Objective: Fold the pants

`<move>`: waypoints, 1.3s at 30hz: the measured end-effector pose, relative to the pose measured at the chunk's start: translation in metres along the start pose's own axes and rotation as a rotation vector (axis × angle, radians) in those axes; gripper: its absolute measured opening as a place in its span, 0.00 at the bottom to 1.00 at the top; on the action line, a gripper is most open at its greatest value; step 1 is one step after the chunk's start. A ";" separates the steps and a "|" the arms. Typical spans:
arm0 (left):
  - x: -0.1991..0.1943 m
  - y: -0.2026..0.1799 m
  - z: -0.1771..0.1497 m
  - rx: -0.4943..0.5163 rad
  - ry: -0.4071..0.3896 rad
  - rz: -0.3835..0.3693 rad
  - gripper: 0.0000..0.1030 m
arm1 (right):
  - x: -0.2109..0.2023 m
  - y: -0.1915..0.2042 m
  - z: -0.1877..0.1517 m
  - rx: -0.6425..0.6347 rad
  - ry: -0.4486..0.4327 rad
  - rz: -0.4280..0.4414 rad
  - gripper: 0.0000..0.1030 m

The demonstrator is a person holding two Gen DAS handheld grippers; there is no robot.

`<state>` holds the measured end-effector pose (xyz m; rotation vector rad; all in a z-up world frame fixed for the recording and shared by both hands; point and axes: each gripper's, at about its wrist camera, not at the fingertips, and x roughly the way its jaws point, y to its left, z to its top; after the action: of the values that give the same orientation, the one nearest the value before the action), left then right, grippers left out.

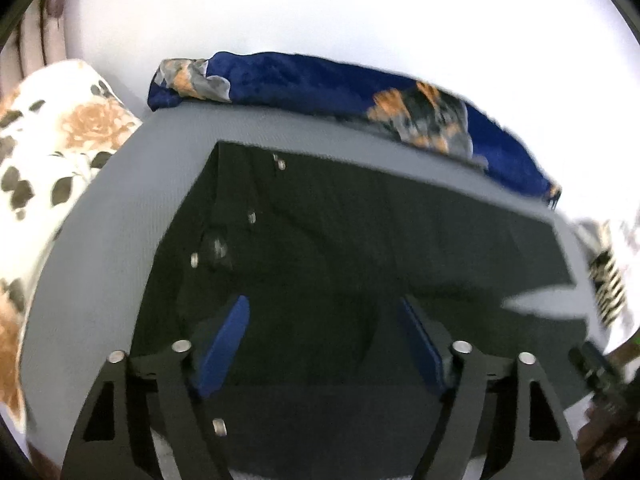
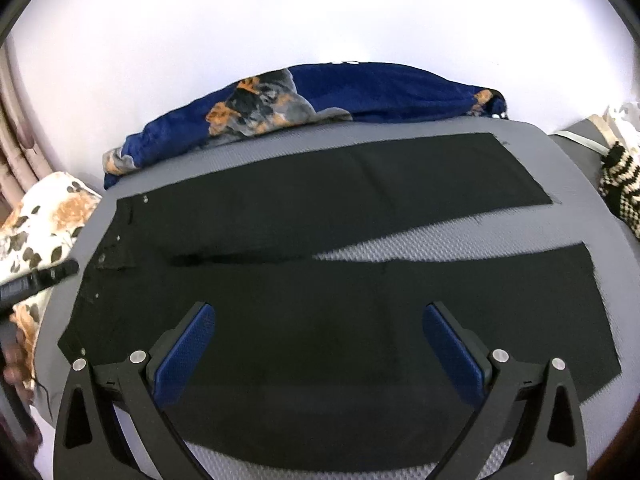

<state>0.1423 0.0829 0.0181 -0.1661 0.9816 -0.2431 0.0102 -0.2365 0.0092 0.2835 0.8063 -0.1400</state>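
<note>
Black pants (image 2: pixel 304 224) lie flat on a grey textured mat (image 2: pixel 440 244), waistband to the left and both legs running right with a wedge of mat showing between them. My right gripper (image 2: pixel 318 312) hovers open over the near leg, its blue pads (image 2: pixel 188 344) wide apart with nothing between them. In the left wrist view the pants (image 1: pixel 360 240) fill the middle, with the waistband's metal buttons (image 1: pixel 251 217) at the left. My left gripper (image 1: pixel 323 304) stands open above the cloth near the waist, and its blue pads (image 1: pixel 228 340) do not pinch any fabric.
A rolled blue blanket (image 2: pixel 360 92) with orange-grey print lies along the mat's far edge against a white wall. A floral pillow (image 1: pixel 52 140) sits to the left. A black-and-white knitted item (image 2: pixel 620 184) lies at the right edge. Curtains (image 2: pixel 16 140) hang far left.
</note>
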 end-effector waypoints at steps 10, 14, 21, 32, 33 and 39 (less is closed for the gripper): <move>0.075 0.107 0.092 -0.185 0.052 -0.233 0.68 | 0.052 0.003 0.035 0.040 0.070 0.023 1.00; 0.118 0.147 0.112 -0.293 0.108 -0.335 0.59 | 0.075 0.010 0.043 0.055 0.107 0.043 1.00; 0.164 0.181 0.127 -0.355 0.172 -0.384 0.46 | 0.107 0.031 0.055 0.026 0.156 0.027 1.00; 0.187 0.175 0.137 -0.294 0.206 -0.500 0.45 | 0.148 0.049 0.061 -0.005 0.203 0.020 1.00; 0.188 0.174 0.138 -0.291 0.208 -0.513 0.45 | 0.151 0.050 0.062 -0.012 0.201 0.021 1.00; 0.210 0.158 0.147 -0.275 0.245 -0.570 0.40 | 0.164 0.056 0.066 -0.032 0.199 0.033 1.00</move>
<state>0.3973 0.1806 -0.1082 -0.6846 1.1952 -0.6615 0.1815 -0.2054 -0.0562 0.2828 0.9994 -0.0682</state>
